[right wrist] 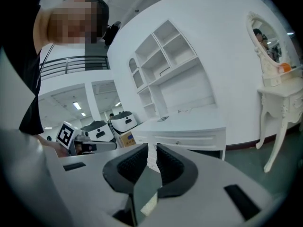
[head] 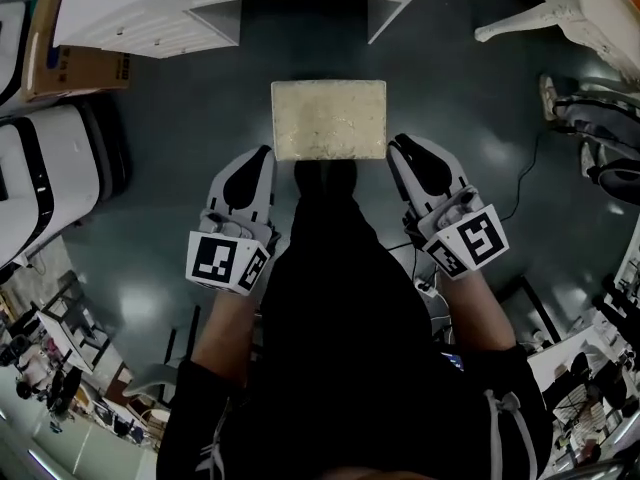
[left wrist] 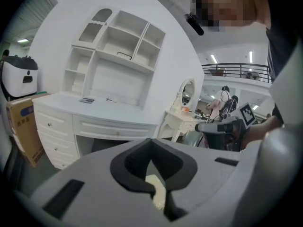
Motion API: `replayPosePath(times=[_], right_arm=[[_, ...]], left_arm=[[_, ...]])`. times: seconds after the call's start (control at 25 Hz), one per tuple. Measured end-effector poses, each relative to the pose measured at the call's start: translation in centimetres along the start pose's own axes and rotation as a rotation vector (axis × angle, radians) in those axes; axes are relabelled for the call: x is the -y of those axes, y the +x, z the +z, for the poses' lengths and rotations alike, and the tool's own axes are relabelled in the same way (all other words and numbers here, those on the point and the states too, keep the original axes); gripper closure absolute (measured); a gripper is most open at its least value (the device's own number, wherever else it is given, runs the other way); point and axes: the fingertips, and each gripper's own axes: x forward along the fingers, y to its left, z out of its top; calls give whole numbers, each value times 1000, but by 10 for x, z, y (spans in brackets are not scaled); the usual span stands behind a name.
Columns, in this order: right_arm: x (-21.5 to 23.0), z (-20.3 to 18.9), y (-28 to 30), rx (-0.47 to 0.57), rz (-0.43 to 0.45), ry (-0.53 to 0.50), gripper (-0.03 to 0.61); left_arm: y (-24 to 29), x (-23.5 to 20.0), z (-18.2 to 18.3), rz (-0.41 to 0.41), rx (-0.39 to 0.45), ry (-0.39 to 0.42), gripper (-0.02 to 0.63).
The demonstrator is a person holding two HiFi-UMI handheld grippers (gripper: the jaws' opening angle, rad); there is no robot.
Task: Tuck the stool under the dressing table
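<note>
The stool (head: 328, 118), with a square cream cushion, stands on the dark floor just in front of the white dressing table's (head: 200, 8) knee gap, apart from it. My left gripper (head: 263, 154) is at the cushion's near left corner, jaws shut and empty. My right gripper (head: 397, 146) is at the near right corner, its jaws nearly together with only a thin slit and nothing in it. Whether either touches the stool I cannot tell. The left gripper (left wrist: 151, 143) view shows the dressing table (left wrist: 109, 110) ahead and a sliver of the cushion (left wrist: 156, 186) below. The right gripper (right wrist: 151, 148) view also faces the dressing table (right wrist: 189, 124).
A cardboard box (head: 85, 68) and a white machine (head: 40, 178) stand to the left of the dressing table. An ornate white table (head: 560, 8) stands at the far right, with a cable (head: 530, 178) on the floor near it. My own dark clothing fills the lower middle.
</note>
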Motion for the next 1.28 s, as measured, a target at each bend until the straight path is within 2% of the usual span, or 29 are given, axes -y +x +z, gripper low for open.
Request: replayPosePath(times=[0.12, 0.32, 0.6, 0.68, 0.76, 1.04, 1.28], right_arm=[[26, -28, 18, -34, -29, -7, 503], [64, -89, 42, -100, -63, 69, 480], [97, -179, 57, -159, -69, 116, 414], [104, -201, 58, -179, -71, 102, 413], [111, -223, 61, -199, -73, 91, 405], [139, -310, 77, -279, -92, 112, 353], [158, -348, 88, -311, -106, 142, 313]], left_arm=[[26, -19, -34, 3, -43, 6, 607], [63, -53, -93, 6, -132, -5, 607], [98, -75, -163, -10, -170, -79, 606], [104, -79, -182, -16, -194, -63, 604], [111, -83, -200, -30, -225, -38, 475], [131, -113, -274, -30, -278, -100, 444], [146, -137, -330, -7, -349, -158, 342]])
